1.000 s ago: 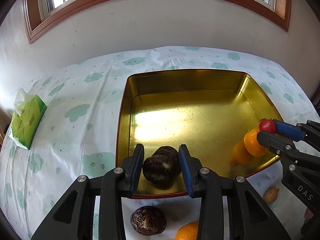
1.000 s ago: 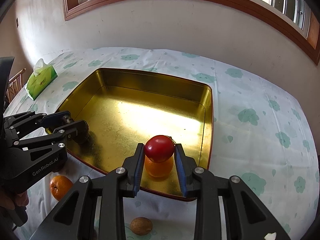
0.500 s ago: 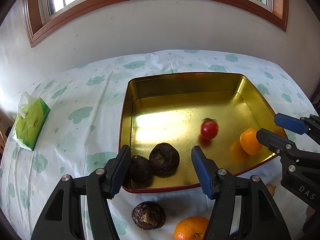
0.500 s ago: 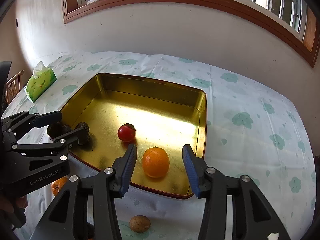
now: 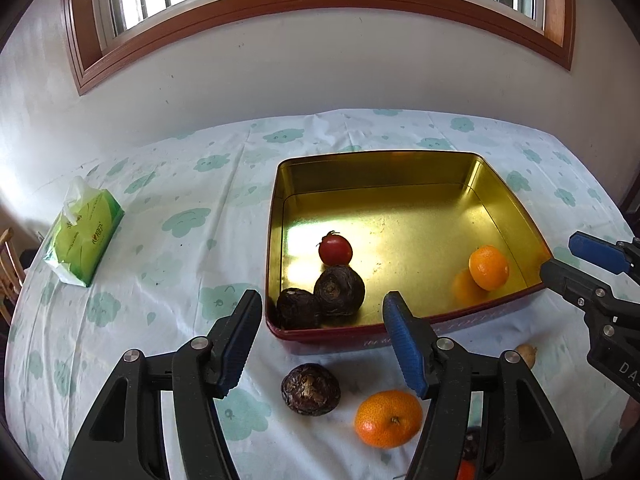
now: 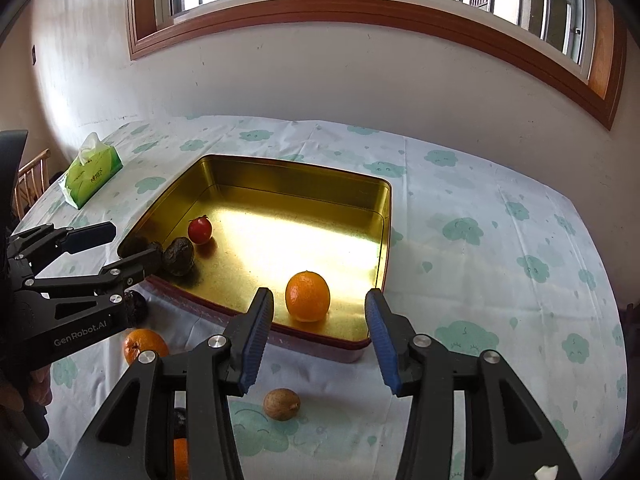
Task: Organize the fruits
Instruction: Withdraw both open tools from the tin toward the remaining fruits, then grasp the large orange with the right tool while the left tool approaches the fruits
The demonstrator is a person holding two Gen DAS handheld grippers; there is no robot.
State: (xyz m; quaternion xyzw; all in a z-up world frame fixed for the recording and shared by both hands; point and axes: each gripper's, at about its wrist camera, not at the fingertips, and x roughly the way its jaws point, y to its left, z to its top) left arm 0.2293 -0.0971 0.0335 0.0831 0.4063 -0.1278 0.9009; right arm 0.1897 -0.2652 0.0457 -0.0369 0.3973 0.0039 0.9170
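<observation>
From my left wrist: my left gripper stands with its jaws apart and nothing between them, hanging over the near rim of the gold tin. Inside, two dark wrinkled fruits sit touching in the near-left corner, the red tomato right behind them, and one orange near the right wall. On the surface, just outside the tin's near wall, lie a third dark fruit and a loose orange. I judge the dark one my next pick. To do it well, I should drop straight over it, straddle its widest part, and close gently so it does not squirt out. I must keep my right finger clear of the loose orange beside it.

From my right wrist: my right gripper is likewise spread and empty, above the tin's near-right corner, with the tin's orange beyond the tips, untouched. A small brown fruit rests on the surface below, near the front edge, and is likely mine. It is small and smooth, so I should centre it between the pads and lift clear over the rim. The green tissue pack at the far-left edge is out of the way.
</observation>
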